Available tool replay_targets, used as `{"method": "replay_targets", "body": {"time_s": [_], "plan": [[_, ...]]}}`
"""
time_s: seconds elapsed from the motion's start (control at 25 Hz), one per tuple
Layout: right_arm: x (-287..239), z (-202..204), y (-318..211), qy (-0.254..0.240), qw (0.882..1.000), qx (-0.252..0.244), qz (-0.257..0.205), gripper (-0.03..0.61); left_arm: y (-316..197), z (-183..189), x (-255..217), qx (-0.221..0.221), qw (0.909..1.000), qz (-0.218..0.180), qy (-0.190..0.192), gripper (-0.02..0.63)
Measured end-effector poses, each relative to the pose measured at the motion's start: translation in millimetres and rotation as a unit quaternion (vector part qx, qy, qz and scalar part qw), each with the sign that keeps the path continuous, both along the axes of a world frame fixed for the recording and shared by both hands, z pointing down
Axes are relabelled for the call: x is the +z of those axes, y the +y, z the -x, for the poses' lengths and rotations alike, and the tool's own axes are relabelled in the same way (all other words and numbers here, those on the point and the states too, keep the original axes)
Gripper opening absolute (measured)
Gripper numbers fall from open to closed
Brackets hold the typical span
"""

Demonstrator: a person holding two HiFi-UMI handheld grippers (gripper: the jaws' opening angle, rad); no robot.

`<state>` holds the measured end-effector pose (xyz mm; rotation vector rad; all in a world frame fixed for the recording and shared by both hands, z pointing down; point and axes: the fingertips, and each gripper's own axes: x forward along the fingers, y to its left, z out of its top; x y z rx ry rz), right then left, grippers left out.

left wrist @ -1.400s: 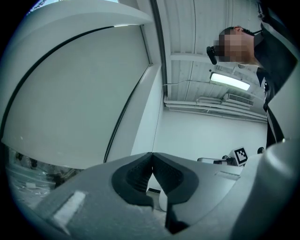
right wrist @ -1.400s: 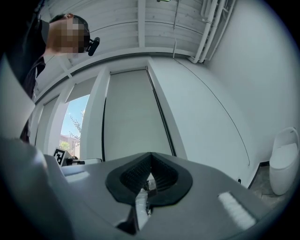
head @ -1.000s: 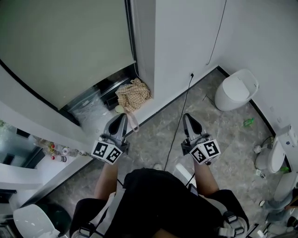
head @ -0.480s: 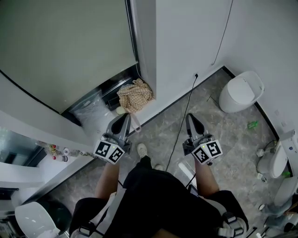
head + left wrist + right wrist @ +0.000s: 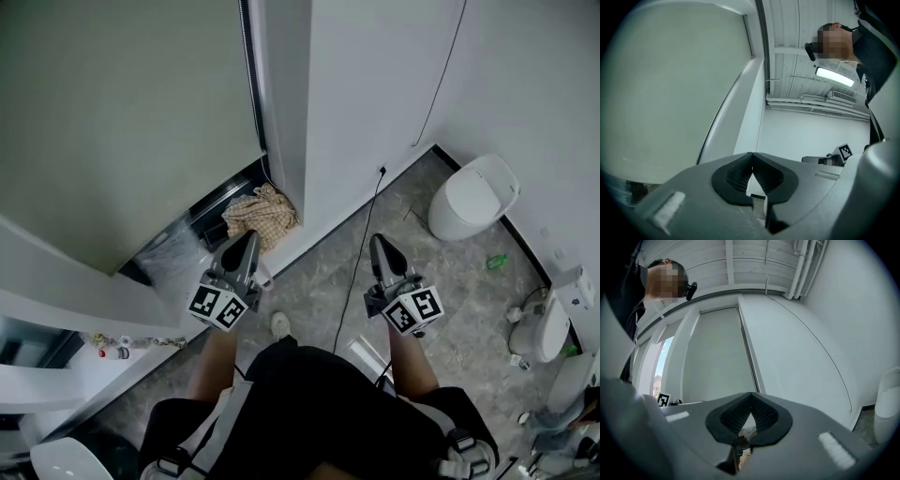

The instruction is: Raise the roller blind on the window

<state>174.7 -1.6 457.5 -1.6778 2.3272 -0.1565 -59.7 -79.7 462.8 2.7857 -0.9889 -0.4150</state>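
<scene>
A grey-green roller blind [image 5: 122, 103] hangs lowered over the window at the upper left, also seen as the pale blind [image 5: 675, 89] and blind [image 5: 717, 357] in the two gripper views. A thin cord [image 5: 251, 84] runs down its right edge beside the white window post [image 5: 281, 94]. My left gripper [image 5: 248, 237] is shut and empty, held in the air short of the blind's lower right corner. My right gripper [image 5: 378, 240] is shut and empty too, in front of the white wall [image 5: 375, 84]. In both gripper views the pads meet at the tips.
A checked cloth [image 5: 260, 214] lies bunched on the sill by the post, beside a clear plastic bag [image 5: 173, 251]. A black cable [image 5: 361, 253] runs down the wall and across the floor. A white toilet bowl [image 5: 472, 197] stands at the right, more white fixtures [image 5: 544, 328] beyond.
Both grippers and the person have moved closer to the window; the blind fills more of the head view. A shoe has stepped forward below the left gripper. Both jaws stay shut.
</scene>
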Motion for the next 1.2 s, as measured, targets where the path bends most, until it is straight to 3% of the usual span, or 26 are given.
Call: {"method": "replay_targets", "body": {"time_s": [0.8,1.2], "plan": [[-20.2,38.9,-155.0,0.004,1.0,-0.018,-0.019,-0.002,-160.0,-7.2,-23.8,0.047,0.9981,-0.031,-0.025,0.0],[-32.8,27.8,-204.7,0.004,0.998,-0.06,-0.032,-0.002,-221.4,-35.0,-41.8,0.023,0.9984,-0.05,-0.012,0.02]]}}
